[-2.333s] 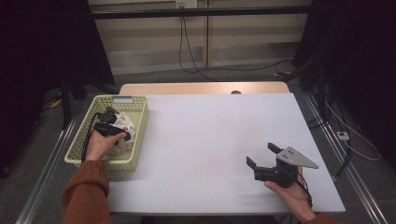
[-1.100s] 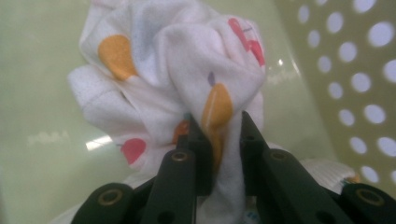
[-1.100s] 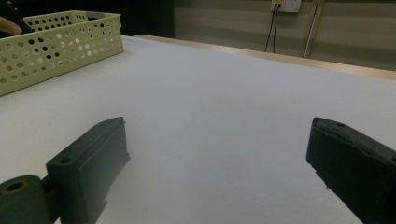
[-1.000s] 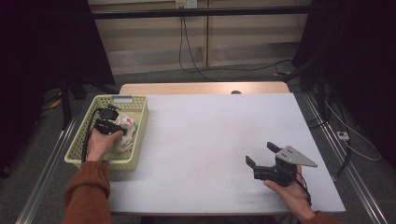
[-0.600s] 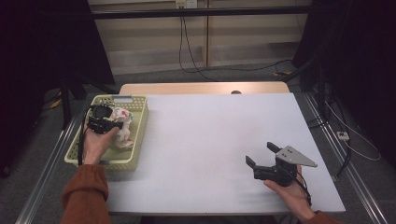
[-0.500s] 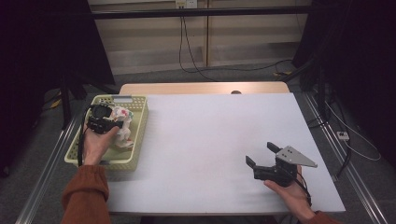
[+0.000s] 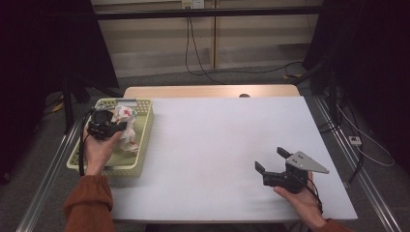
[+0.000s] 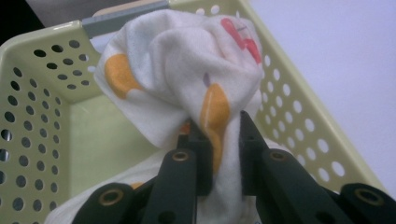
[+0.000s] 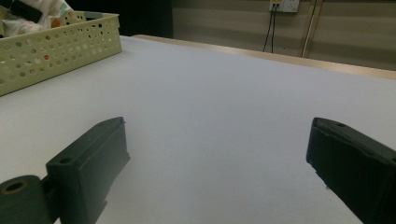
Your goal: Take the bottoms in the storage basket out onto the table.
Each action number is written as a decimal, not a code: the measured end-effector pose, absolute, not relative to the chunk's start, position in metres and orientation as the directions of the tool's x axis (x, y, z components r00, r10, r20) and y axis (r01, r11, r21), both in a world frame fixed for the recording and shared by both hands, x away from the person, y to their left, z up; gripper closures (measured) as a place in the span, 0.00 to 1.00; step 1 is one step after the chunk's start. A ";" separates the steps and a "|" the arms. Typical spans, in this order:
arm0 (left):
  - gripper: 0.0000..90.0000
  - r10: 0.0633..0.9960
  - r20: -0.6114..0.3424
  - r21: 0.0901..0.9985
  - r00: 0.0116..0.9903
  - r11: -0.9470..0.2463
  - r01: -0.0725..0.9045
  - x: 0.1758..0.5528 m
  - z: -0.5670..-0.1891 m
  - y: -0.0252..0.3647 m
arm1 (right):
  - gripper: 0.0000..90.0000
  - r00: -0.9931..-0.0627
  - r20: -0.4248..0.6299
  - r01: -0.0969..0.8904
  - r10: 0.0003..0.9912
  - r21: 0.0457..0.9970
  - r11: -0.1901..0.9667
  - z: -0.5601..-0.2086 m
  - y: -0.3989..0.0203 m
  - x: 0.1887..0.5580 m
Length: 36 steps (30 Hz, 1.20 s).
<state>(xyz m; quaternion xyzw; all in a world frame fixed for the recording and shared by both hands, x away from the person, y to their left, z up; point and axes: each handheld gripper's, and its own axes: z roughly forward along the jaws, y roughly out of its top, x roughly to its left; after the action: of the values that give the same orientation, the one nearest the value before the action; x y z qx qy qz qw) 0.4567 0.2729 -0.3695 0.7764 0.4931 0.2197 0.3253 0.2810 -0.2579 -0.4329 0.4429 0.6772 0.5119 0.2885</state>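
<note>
Two tongs, and one of them has a load. From the high view, my left gripper is over the pale green perforated basket at the far left of the white table, and a bunched white cloth with orange and red print rises from it above the basket's far end, with more cloth trailing down inside. My right gripper sits low at the near right, well apart from all of it.

Now the left gripper view: jaws pinched tight on a fold of that cloth, the bunch standing up above them, the basket wall behind and at both sides. So I judge the step is lifting the cloth out of the basket, grip already made.

Over to the right gripper view: jaws spread wide, nothing between them, just bare table ahead and the basket far off to the left.

Next, I reckon: raise the cloth clear of the rim, carry it right onto open table, and bring the idle tongs in to take a corner.
</note>
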 end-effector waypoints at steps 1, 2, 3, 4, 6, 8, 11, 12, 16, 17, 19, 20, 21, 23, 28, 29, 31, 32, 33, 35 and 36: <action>0.90 0.909 0.012 0.730 0.417 -0.293 0.617 0.456 -0.369 0.275 | 0.06 -0.442 0.063 0.305 0.895 0.949 0.083 -0.433 -0.258 0.281; 0.90 0.912 -0.002 0.738 0.409 -0.275 0.616 0.455 -0.369 0.277 | 0.06 -0.444 0.062 0.303 0.894 0.949 0.085 -0.433 -0.258 0.281; 0.90 0.914 -0.004 0.746 0.405 -0.267 0.611 0.454 -0.368 0.278 | 0.06 -0.448 0.054 0.297 0.892 0.951 0.091 -0.433 -0.258 0.280; 0.90 0.919 -0.007 0.754 0.395 -0.255 0.606 0.453 -0.368 0.279 | 0.06 -0.450 0.056 0.296 0.891 0.951 0.090 -0.432 -0.258 0.280; 0.90 0.923 -0.007 0.767 0.385 -0.242 0.595 0.451 -0.367 0.281 | 0.06 -0.446 0.063 0.297 0.893 0.951 0.081 -0.432 -0.258 0.280; 0.90 0.925 -0.002 0.776 0.381 -0.239 0.584 0.450 -0.366 0.282 | 0.06 -0.447 0.064 0.298 0.892 0.951 0.080 -0.432 -0.258 0.280; 0.90 0.926 -0.008 0.790 0.377 -0.225 0.570 0.449 -0.366 0.283 | 0.06 -0.452 0.059 0.295 0.890 0.952 0.087 -0.432 -0.258 0.280; 0.90 0.926 -0.004 0.796 0.378 -0.227 0.562 0.449 -0.366 0.282 | 0.06 -0.453 0.059 0.294 0.890 0.952 0.087 -0.432 -0.258 0.280; 0.90 0.927 -0.003 0.816 0.376 -0.215 0.536 0.448 -0.365 0.281 | 0.06 -0.451 0.064 0.297 0.890 0.952 0.082 -0.432 -0.258 0.280; 0.90 0.928 -0.005 0.820 0.373 -0.210 0.533 0.447 -0.364 0.281 | 0.06 -0.451 0.064 0.296 0.890 0.952 0.082 -0.432 -0.258 0.280; 0.91 0.929 -0.005 0.826 0.370 -0.204 0.526 0.446 -0.363 0.282 | 0.06 -0.452 0.060 0.295 0.890 0.951 0.086 -0.432 -0.258 0.280; 0.90 0.930 -0.007 0.831 0.367 -0.199 0.520 0.446 -0.363 0.282 | 0.06 -0.452 0.059 0.295 0.890 0.952 0.087 -0.432 -0.258 0.280; 0.90 0.930 -0.013 0.837 0.367 -0.191 0.513 0.446 -0.363 0.282 | 0.06 -0.454 0.059 0.295 0.889 0.952 0.087 -0.432 -0.258 0.280; 0.90 0.932 -0.011 0.843 0.363 -0.186 0.504 0.445 -0.362 0.283 | 0.06 -0.454 0.059 0.294 0.889 0.952 0.087 -0.432 -0.258 0.280; 0.90 0.934 -0.016 0.860 0.356 -0.169 0.481 0.443 -0.359 0.285 | 0.06 -0.455 0.058 0.293 0.889 0.952 0.088 -0.432 -0.258 0.280; 0.90 0.934 -0.016 0.864 0.356 -0.165 0.475 0.442 -0.358 0.285 | 0.06 -0.454 0.058 0.293 0.889 0.952 0.087 -0.432 -0.258 0.280; 0.90 0.936 -0.018 0.870 0.353 -0.159 0.466 0.441 -0.357 0.286 | 0.06 -0.456 0.060 0.292 0.888 0.953 0.085 -0.432 -0.258 0.279; 0.90 0.936 -0.019 0.874 0.350 -0.155 0.461 0.440 -0.357 0.286 | 0.06 -0.456 0.060 0.291 0.888 0.953 0.085 -0.432 -0.258 0.279; 0.90 0.936 -0.022 0.877 0.351 -0.151 0.456 0.440 -0.356 0.287 | 0.06 -0.458 0.057 0.291 0.887 0.952 0.090 -0.432 -0.258 0.279; 0.90 0.936 -0.026 0.882 0.350 -0.144 0.448 0.439 -0.355 0.287 | 0.06 -0.461 0.056 0.290 0.886 0.953 0.091 -0.432 -0.258 0.279; 0.90 0.937 -0.023 0.884 0.349 -0.144 0.445 0.439 -0.354 0.288 | 0.06 -0.460 0.055 0.292 0.886 0.952 0.093 -0.432 -0.258 0.279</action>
<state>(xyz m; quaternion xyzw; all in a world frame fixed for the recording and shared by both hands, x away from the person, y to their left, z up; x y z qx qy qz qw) 0.4389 0.2878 -0.3544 0.7002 0.4934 0.2862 0.4294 0.2793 -0.2578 -0.4319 0.4325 0.6808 0.5164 0.2878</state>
